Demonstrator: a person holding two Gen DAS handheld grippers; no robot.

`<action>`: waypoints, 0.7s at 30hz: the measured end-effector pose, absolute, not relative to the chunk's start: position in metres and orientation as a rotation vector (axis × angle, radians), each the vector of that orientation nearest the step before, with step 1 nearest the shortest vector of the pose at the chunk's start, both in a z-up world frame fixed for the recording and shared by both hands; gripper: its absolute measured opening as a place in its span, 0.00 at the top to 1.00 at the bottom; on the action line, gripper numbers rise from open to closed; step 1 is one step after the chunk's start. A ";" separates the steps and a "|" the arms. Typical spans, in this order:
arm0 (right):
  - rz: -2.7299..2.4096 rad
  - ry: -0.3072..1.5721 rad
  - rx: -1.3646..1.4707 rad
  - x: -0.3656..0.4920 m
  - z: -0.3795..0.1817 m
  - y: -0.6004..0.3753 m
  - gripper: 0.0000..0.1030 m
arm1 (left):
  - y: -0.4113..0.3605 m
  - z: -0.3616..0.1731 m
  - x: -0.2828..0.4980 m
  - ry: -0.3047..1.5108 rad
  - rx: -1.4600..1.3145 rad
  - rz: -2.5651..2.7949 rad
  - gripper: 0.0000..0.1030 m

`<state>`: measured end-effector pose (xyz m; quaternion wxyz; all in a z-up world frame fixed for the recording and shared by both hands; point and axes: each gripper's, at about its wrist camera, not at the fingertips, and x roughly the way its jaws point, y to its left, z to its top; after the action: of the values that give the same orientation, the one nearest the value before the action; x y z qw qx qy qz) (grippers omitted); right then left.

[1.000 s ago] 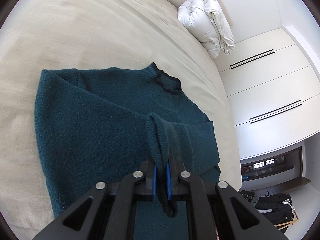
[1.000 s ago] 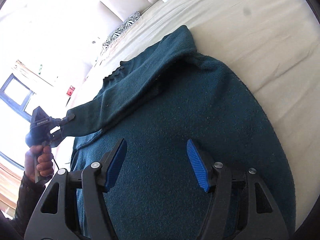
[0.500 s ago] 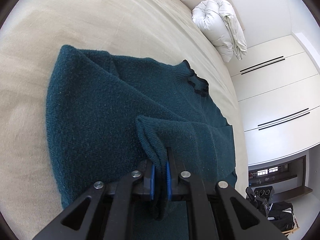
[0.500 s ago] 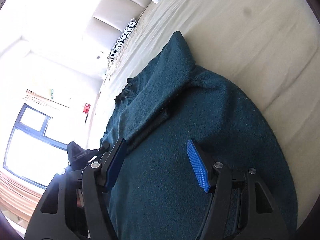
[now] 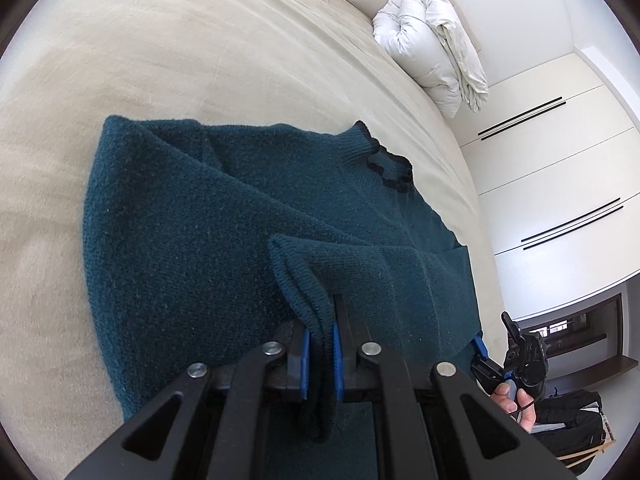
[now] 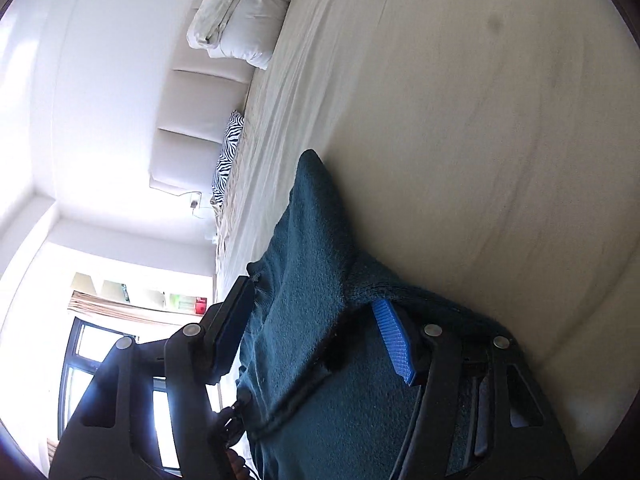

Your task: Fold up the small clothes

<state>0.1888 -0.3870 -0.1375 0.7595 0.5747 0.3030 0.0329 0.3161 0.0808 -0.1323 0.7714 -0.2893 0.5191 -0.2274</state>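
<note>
A dark teal knitted sweater with a black-trimmed collar lies on the beige bed. My left gripper is shut on the ribbed cuff of one sleeve, which lies folded across the sweater's body. My right gripper is open, low against the sweater's edge, its fingers on either side of a fold of the fabric. The right gripper also shows at the sweater's near right corner in the left wrist view.
A rolled white duvet lies at the head of the bed by the padded headboard. A zebra-print pillow lies there too. White wardrobe doors stand beyond the bed. A window is on the other side.
The left gripper carried the sleeve cuff across the sweater body. The right gripper dropped from above the sweater to its edge and tilted, staying open.
</note>
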 end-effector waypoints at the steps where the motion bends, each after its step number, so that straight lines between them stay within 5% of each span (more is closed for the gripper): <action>1: 0.072 0.665 1.250 0.188 -0.139 -0.388 0.45 | 0.081 -0.133 0.316 1.126 -0.628 -0.494 0.92; 12: 0.220 0.736 1.165 0.165 -0.090 -0.392 0.42 | 0.085 -0.143 0.317 1.113 -0.636 -0.534 0.89; 21: 0.300 0.887 1.061 0.288 -0.091 -0.387 0.42 | 0.085 -0.144 0.320 1.105 -0.620 -0.561 0.88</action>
<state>0.2879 -0.3866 -0.0908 0.7598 0.4875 0.4074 0.1380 0.3201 0.0852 -0.1438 0.7694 -0.2858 0.5094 -0.2584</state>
